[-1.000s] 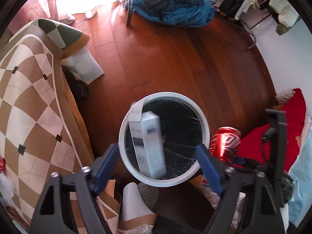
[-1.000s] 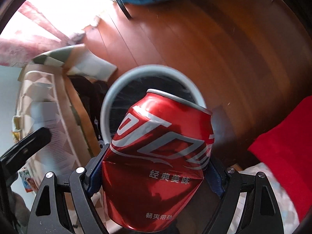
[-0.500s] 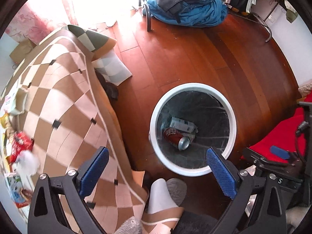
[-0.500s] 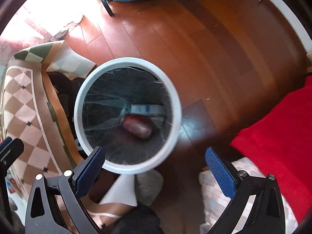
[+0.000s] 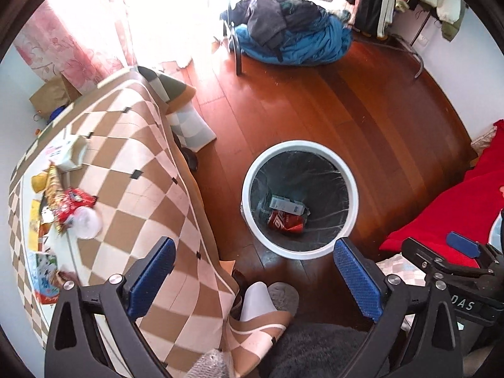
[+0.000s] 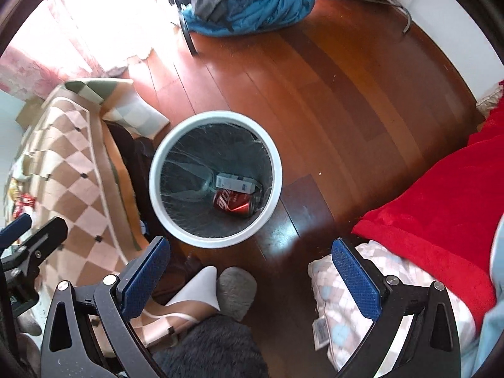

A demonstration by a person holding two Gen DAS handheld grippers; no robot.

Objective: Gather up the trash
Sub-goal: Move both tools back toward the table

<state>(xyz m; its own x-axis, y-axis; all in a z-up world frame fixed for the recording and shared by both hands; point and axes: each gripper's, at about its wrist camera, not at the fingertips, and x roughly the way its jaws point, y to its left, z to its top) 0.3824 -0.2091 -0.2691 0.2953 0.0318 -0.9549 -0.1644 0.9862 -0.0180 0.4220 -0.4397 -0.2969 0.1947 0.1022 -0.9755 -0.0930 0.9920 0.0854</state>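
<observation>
Nearest the lenses, both tools hang empty: the left gripper (image 5: 253,275) has its blue pads spread as wide as they go with nothing between them, and the right gripper (image 6: 252,274) matches it, jaws fully parted, touching nothing, only bare floor and a slippered foot (image 6: 234,291) showing through the gap. Just beyond, the white-rimmed trash bin (image 5: 352,189) stands on the wooden floor (image 5: 330,110), and down in its dark liner lie the red soda can (image 5: 287,222) on its side and the small white carton (image 5: 287,204) right beside it, both well inside the rim. So where does the risk sit? To the left, judging by the clutter on the checkered tablecloth (image 5: 126,170): a red snack wrapper (image 5: 74,203), a clear plastic cup (image 5: 86,222) and loose papers crowd together near the table's edge, and a wide-open jaw swung in carelessly could sweep one piece off while reaching for another. The thin wrapper looks likely to slip or crumple out of a loose pinch. The cloth hangs close to the bin, so a snagged fold could drag things down. Farther off, a blue bundle of clothes (image 5: 293,36) sits by the bright window, well apart from the work.
</observation>
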